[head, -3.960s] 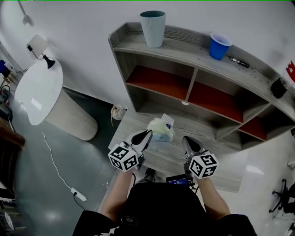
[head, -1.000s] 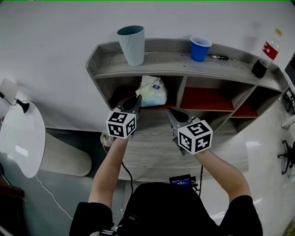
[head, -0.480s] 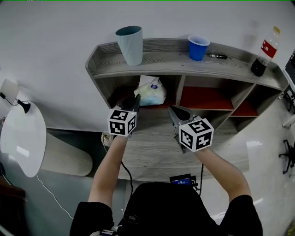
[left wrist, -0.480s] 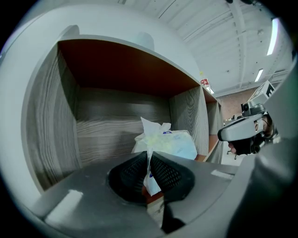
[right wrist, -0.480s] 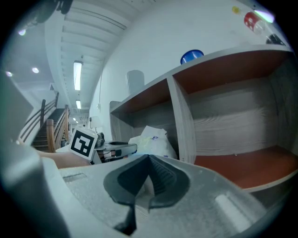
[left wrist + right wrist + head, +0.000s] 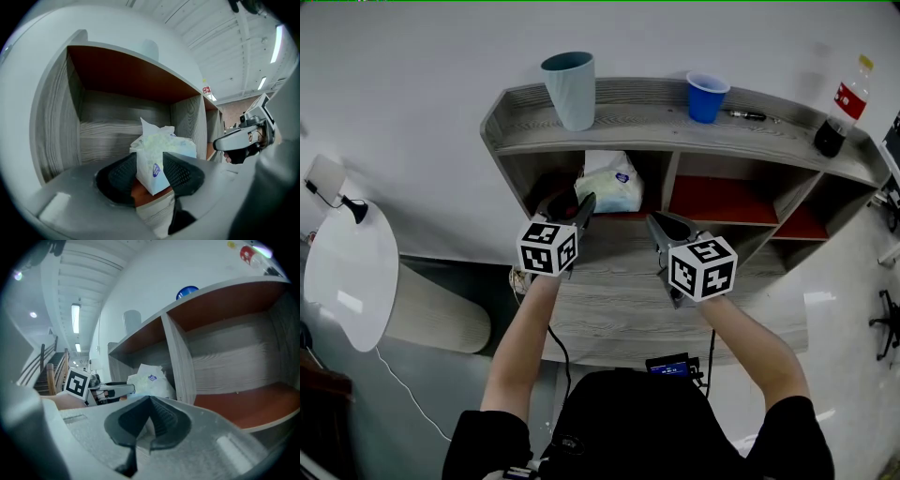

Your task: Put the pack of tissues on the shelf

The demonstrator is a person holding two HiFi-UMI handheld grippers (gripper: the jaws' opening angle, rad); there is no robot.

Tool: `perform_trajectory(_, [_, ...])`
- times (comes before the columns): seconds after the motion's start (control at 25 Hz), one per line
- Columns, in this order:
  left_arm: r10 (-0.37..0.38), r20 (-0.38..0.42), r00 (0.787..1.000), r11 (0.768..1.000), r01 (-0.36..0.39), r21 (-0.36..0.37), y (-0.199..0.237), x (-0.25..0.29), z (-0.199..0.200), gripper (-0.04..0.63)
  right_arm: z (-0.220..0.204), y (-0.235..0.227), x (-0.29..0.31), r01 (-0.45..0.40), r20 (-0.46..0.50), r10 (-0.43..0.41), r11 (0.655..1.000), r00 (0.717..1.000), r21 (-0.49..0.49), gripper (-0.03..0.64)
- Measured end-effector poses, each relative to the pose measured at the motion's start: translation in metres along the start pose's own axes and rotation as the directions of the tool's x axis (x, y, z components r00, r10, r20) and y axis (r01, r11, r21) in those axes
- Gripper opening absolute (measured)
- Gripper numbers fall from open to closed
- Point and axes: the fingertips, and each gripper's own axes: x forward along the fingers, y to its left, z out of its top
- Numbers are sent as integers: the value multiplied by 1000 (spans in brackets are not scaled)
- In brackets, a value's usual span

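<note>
Inside the shelf's left compartment lies our pack of tissues, with the left gripper's jaws just spread apart around it; the right gripper is closed, empty.

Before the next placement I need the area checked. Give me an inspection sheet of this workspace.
Surface: grey wood shelf with red-brown compartment floors.
Job's things: pack of tissues in the left compartment.
Clutter: teal cup, blue cup, dark pen-like thing and soda bottle on the top board.
Grippers: left hand-held gripper has just been opening its jaws, with the pack between them; right hand-held gripper shut, empty, in front of the shelf.
Cables: white cable on the floor at left; dark cable below the left arm.
Surroundings: white round table at left, office chair at right.
</note>
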Motion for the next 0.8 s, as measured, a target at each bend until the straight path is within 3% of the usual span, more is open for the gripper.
perform_trajectory(0.2, [11,44,999,999,-10,-34,1,-9,5,255,4,-5,-2,2,16,-2,1000,1000,13,4])
perform_trajectory(0.32, [30,78,996,999,-28,-32,0,-17,9,256,4,-9,-3,-3,18,2,1000,1000,19,3])
perform_trajectory(0.56, [65,127,990,998,-61,-33,-10,-32,12,124,1,-12,-7,-19,11,19,1000,1000,25,3])
perform_trajectory(0.8, [66,119,991,998,-65,-8,-29,-39,3,3,-2,-17,-16,-46,7,46,999,999,27,3])
